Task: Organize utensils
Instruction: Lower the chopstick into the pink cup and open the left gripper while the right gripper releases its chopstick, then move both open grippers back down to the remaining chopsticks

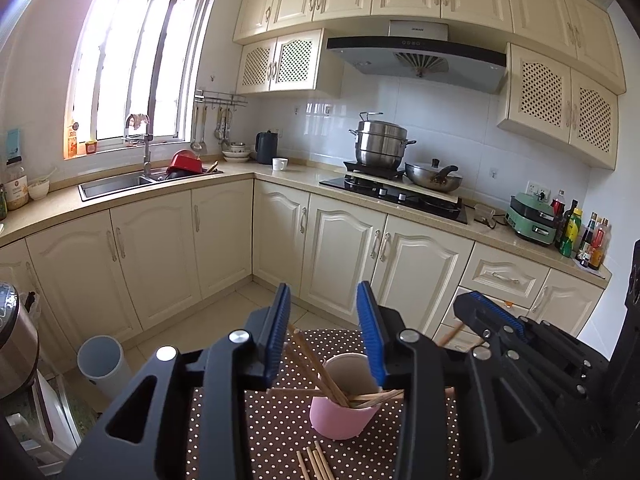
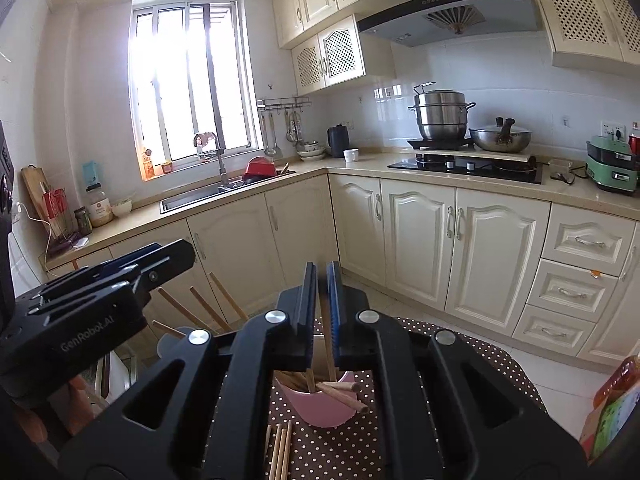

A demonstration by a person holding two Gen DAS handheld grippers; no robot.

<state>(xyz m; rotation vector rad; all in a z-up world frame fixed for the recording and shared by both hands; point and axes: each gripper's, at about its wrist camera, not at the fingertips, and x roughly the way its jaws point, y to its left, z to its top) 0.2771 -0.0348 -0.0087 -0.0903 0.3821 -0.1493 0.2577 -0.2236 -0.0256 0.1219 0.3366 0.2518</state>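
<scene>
A pink cup (image 1: pixel 342 416) stands on the brown polka-dot tablecloth (image 1: pixel 276 424) and holds several wooden chopsticks (image 1: pixel 320 372). My left gripper (image 1: pixel 324 300) is open above the cup, with nothing between its blue pads. Several loose chopsticks (image 1: pixel 314 462) lie on the cloth in front of the cup. In the right wrist view my right gripper (image 2: pixel 323 276) is shut on a chopstick (image 2: pixel 327 340) that points down into the pink cup (image 2: pixel 320 408). Loose chopsticks (image 2: pixel 280 450) lie near it. The right gripper also shows in the left wrist view (image 1: pixel 486 308).
The table stands in a kitchen with cream cabinets (image 1: pixel 344 248), a sink (image 1: pixel 120 184) and a stove with pots (image 1: pixel 384 148). A grey bin (image 1: pixel 102 364) stands on the floor at left. A colourful package (image 2: pixel 612 408) sits at the table's right edge.
</scene>
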